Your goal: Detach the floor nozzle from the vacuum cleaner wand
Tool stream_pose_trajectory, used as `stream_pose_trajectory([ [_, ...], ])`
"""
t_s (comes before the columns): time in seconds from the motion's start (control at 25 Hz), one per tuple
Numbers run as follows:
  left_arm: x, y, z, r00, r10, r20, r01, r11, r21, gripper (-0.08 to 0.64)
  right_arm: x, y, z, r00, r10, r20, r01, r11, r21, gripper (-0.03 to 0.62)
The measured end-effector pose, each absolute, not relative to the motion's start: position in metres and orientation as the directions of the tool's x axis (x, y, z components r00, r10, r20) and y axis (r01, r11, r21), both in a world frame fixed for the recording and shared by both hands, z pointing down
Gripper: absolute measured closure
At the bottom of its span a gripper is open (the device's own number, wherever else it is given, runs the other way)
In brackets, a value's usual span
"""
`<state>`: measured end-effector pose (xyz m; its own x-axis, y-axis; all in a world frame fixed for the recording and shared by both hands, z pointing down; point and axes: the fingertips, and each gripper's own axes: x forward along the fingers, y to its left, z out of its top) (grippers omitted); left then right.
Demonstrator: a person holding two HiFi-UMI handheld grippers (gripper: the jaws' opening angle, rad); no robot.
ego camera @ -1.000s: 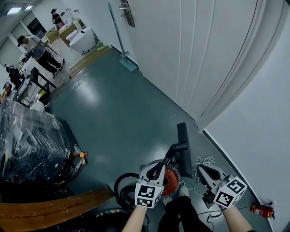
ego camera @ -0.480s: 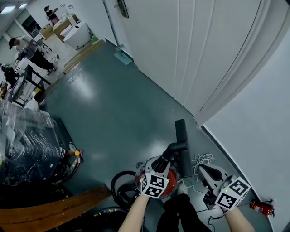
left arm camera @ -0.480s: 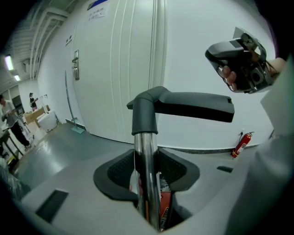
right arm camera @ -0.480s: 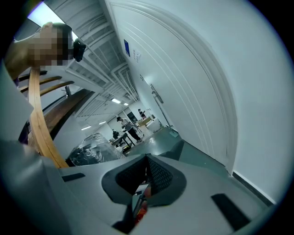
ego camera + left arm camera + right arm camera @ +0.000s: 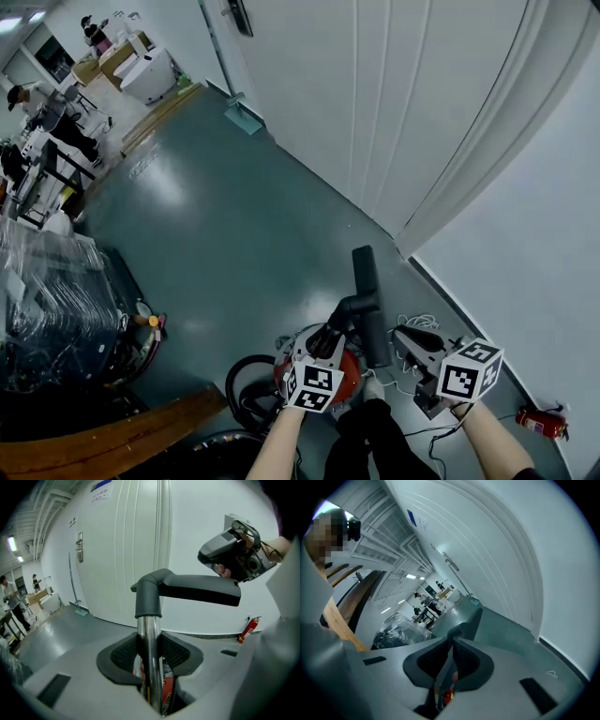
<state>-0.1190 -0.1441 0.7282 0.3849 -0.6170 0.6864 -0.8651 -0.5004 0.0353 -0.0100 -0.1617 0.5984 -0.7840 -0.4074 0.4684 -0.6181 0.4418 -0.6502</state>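
The red vacuum cleaner (image 5: 349,367) stands on the floor below me. Its chrome wand (image 5: 150,653) rises to a grey elbow (image 5: 352,306) that carries the black floor nozzle (image 5: 368,302), a long bar that also shows in the left gripper view (image 5: 199,590). My left gripper (image 5: 323,343) is closing its jaws on the wand just under the elbow, and its pads (image 5: 123,654) lie against the tube's sides. My right gripper (image 5: 401,334) hangs shut and empty to the right of the nozzle, close beside it. In its own view the nozzle (image 5: 472,619) lies beyond the closed pads (image 5: 469,660).
A white panelled door (image 5: 394,112) and wall run along the right. A red fire extinguisher (image 5: 542,422) lies by the skirting. White cable (image 5: 414,330) and a black hose (image 5: 246,394) lie around the vacuum cleaner. A wooden plank (image 5: 122,427) and a wrapped cart (image 5: 56,309) are at the left.
My left gripper has sunk onto the wand and opened wide around it. My right gripper has come down and moved left toward the nozzle.
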Motion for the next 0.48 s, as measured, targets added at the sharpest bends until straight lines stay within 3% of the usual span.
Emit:
stream_pose_trajectory([
  [0.08, -0.119, -0.145, 0.728, 0.382, -0.619, 0.686, -0.866, -0.499, 0.032, 0.403, -0.016, -0.163, 0.612, -0.799, -0.35, 0.489, -0.601, 0.431, -0.673, 0.557],
  [0.28, -0.12, -0.145, 0.728, 0.386, -0.621, 0.682, -0.865, -0.5, 0.033, 0.403, -0.025, -0.174, 0.637, -0.804, -0.281, 0.524, -0.594, 0.342, -0.728, 0.437],
  [0.48, -0.12, -0.143, 0.729, 0.389, -0.619, 0.682, -0.864, -0.503, 0.036, 0.403, -0.04, -0.173, 0.657, -0.86, -0.184, 0.476, -0.503, 0.145, -0.852, 0.377],
])
